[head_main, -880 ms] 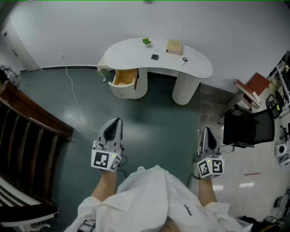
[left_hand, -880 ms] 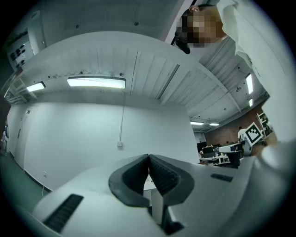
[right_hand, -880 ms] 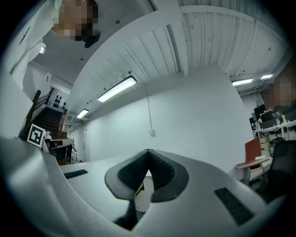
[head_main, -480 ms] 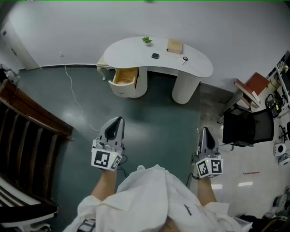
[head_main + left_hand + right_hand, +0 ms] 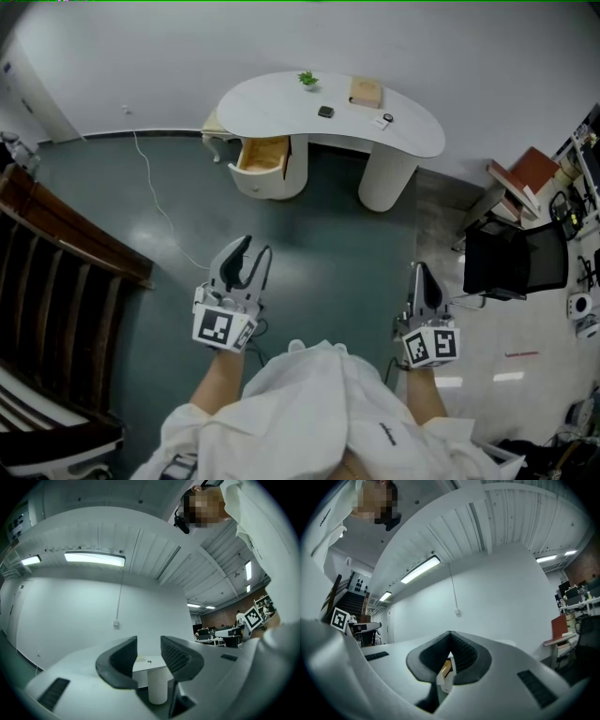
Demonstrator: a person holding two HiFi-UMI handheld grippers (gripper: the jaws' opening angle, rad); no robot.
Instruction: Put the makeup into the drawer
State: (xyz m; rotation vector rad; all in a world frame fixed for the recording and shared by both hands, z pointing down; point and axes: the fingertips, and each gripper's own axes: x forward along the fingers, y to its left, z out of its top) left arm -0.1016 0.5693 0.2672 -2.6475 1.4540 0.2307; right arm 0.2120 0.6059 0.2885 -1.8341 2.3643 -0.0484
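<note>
standing well back from the white desk, whose drawer hangs open, the person holds both tongs empty: left gripper parted, right gripper clenched on nothing. the makeup, seemingly the small dark piece, sits on the desktop; being tiny, it could slip from a hasty pinch.

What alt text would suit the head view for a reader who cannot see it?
Seen from above, a person in a white coat holds the left gripper, jaws apart, and the right gripper, jaws together, over a dark green floor. Ahead stands a white curved desk with its wooden drawer pulled open.
</note>
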